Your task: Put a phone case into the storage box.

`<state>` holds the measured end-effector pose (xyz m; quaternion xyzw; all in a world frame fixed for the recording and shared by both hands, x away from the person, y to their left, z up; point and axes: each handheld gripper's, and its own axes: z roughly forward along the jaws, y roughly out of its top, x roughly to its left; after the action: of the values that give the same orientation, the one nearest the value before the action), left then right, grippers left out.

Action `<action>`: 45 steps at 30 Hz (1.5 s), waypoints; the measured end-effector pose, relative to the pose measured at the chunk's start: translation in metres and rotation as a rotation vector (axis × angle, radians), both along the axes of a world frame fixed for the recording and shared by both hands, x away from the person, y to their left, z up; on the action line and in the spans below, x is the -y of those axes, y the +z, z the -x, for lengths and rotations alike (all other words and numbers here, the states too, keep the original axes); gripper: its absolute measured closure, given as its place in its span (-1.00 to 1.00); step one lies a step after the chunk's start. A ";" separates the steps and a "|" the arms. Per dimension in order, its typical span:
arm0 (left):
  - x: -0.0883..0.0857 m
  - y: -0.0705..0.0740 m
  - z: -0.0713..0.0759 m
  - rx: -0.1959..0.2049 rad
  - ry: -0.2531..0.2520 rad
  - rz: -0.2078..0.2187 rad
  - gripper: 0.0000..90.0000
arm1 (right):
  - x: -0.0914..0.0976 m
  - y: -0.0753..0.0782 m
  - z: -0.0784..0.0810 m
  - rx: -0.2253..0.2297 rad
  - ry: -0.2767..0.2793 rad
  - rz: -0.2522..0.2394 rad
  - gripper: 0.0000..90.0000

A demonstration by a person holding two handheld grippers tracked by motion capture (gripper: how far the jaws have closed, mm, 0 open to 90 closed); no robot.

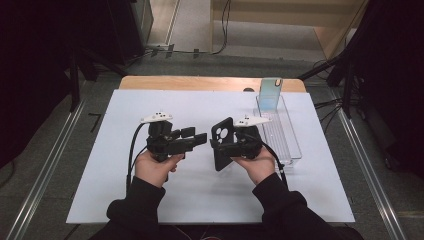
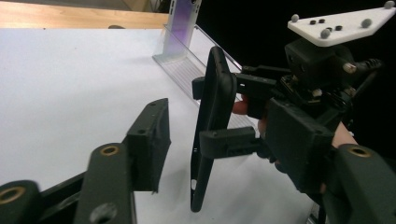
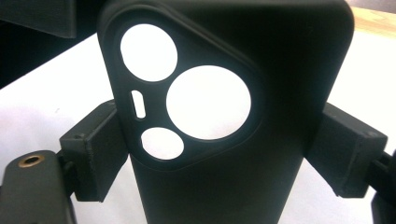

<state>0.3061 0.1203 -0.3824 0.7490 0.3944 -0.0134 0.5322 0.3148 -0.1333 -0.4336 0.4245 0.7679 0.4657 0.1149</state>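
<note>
Phone case (image 1: 223,142) sits upright in your right gripper (image 1: 226,145), jaws clamped on its edges. Left gripper (image 1: 196,137) just beside the case, jaws apart, nothing between them.

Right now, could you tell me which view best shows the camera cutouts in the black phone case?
The right gripper view: the phone case faces it, cutouts plain. The high view shows it small; the left gripper view shows it edge-on.
</note>
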 end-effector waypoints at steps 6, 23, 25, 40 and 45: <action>-0.007 -0.009 0.005 0.027 -0.033 -0.044 -0.21 | 0.007 0.003 -0.002 0.002 -0.011 -0.005 -0.73; -0.035 -0.049 0.012 -0.029 -0.141 -0.154 -0.32 | 0.022 0.024 -0.002 -0.006 0.061 -0.045 -0.73; -0.038 -0.052 0.013 -0.031 -0.144 -0.170 -0.32 | 0.024 0.029 -0.001 -0.007 0.064 -0.040 -0.73; -0.058 -0.065 0.020 -0.075 -0.148 -0.190 -0.32 | 0.058 0.063 -0.004 0.045 0.048 -0.033 -0.73; -0.065 -0.066 0.023 -0.077 -0.135 -0.197 -0.32 | 0.073 0.070 -0.006 0.046 0.032 -0.041 -0.73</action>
<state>0.2835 0.1855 -0.4487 0.8215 0.3625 -0.0392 0.4384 0.3211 -0.2063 -0.3632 0.4034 0.7622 0.4928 0.1162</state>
